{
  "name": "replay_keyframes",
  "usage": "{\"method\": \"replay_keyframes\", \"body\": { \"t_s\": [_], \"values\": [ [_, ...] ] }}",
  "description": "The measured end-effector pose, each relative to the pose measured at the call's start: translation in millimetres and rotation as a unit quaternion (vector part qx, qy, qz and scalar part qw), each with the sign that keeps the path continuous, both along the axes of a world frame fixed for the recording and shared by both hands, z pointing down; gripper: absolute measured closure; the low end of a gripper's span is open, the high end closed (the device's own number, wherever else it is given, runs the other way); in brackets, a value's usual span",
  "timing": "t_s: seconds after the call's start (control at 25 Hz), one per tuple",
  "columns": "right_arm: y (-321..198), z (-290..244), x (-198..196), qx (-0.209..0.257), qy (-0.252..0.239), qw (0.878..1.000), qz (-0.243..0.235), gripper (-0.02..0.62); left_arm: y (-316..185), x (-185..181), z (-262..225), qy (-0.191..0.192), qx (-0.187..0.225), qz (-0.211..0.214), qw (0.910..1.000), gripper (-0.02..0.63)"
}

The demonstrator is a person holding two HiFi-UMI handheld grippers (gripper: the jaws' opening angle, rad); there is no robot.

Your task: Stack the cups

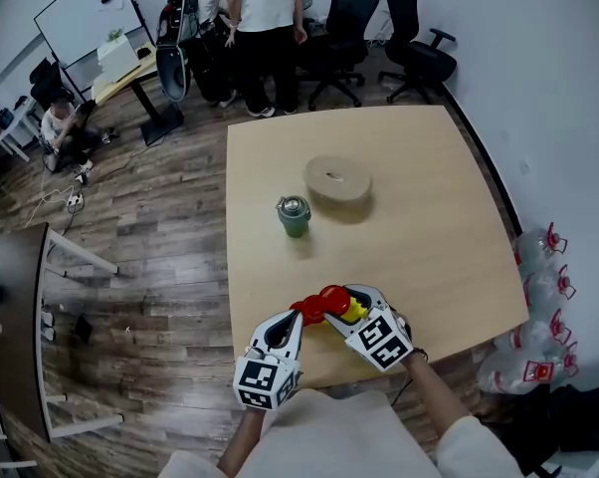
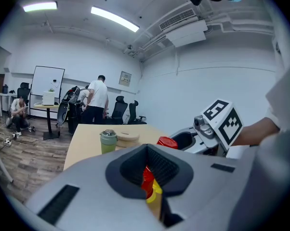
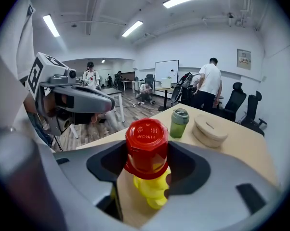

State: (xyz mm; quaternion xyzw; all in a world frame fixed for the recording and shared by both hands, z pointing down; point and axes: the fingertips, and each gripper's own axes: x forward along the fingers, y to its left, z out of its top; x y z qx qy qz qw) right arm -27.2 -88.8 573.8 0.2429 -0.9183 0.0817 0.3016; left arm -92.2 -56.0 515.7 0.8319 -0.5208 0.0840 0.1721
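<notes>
A red cup [image 3: 147, 146] sits upside down on a yellow cup [image 3: 153, 189], and my right gripper [image 3: 152, 196] is shut on the yellow one. In the head view this stack [image 1: 333, 300] hangs near the table's front edge, with the right gripper [image 1: 347, 307] coming from the right. From the left, my left gripper [image 1: 301, 317] meets the stack with its tips. Its jaws stand nearly together, with a thin strip of another red cup [image 2: 147, 176] and some yellow pinched between them. The left gripper view also shows the stack's red cup [image 2: 167, 141] just beyond.
A green lidded cup [image 1: 294, 215] and a round beige disc [image 1: 337, 179] stand mid-table on the wooden table [image 1: 429, 227]. People and office chairs are beyond the far edge. Plastic bags [image 1: 538, 297] lie on the floor at the right.
</notes>
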Motion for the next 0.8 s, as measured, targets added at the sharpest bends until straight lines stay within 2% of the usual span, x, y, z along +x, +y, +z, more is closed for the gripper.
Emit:
{"method": "replay_keyframes", "body": {
  "t_s": [0.68, 0.8],
  "values": [
    [-0.1, 5.6, -6.3, -0.014, -0.004, 1.000, 0.009, 0.334, -3.4, -6.4, 0.6, 0.002, 0.000, -0.006, 1.0000, 0.595],
    [-0.8, 6.4, -6.5, -0.015, -0.012, 1.000, 0.010, 0.311, -3.4, -7.8, 1.0, 0.002, 0.000, -0.006, 1.0000, 0.595]
  ]
}}
